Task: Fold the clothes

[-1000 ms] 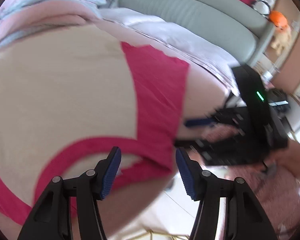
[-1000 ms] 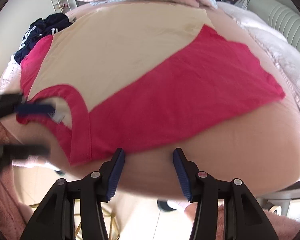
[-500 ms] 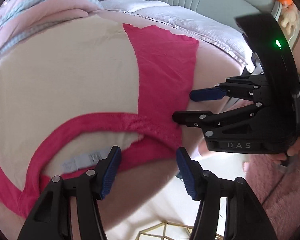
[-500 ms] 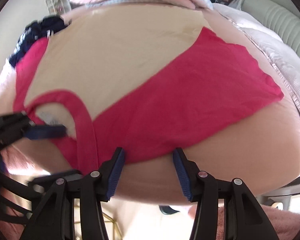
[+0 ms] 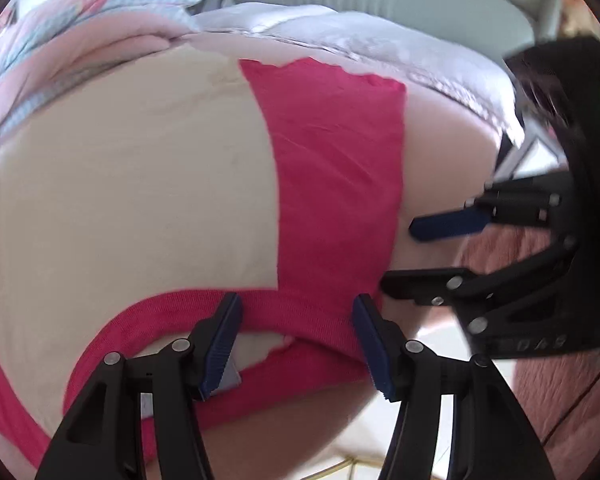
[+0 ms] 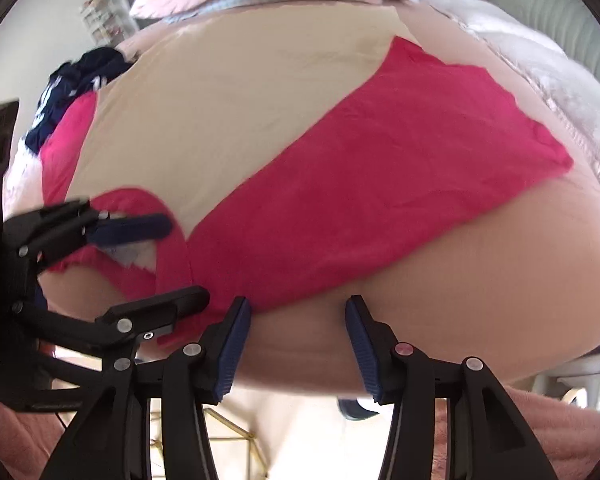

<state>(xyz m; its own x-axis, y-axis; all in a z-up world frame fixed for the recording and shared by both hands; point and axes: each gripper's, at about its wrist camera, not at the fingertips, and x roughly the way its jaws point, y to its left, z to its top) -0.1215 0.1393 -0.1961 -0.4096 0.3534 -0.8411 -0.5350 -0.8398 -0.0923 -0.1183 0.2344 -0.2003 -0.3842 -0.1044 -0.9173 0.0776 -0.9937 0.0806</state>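
**Both grippers spread at the shirt's near edge**

Your shirt (image 5: 148, 184), cream in the body with pink sleeves and a pink collar band, lies flat on the pink bed (image 6: 480, 272), collar end toward you at the bed's near edge. Its long axis runs away from you, from the collar (image 5: 300, 312) up toward the folded bedding (image 5: 80, 40) at the far end.

Your left gripper (image 5: 296, 340) is spread wide, nothing pinched. The collar band and the pink shoulder cloth sit right between its blue pads; the left pad (image 5: 220, 344) lies over the neck opening beside the small label (image 5: 232, 378), and I cannot tell whether either pad actually touches the fabric.

Your right gripper (image 6: 298, 348) is likewise held apart and empty. It sits at the bed edge just below the hem of the pink sleeve (image 6: 380, 184); its left pad (image 6: 232, 348) is near the sleeve's lower edge, while its right pad (image 6: 362, 352) is over bare sheet.

From the left wrist view, your right gripper comes in from the right, lying sideways with fingers pointing left at the sleeve edge. From the right wrist view, your left gripper enters from the left, upper finger over the neck opening. A dark garment (image 6: 76, 80) lies at the bed's far left.
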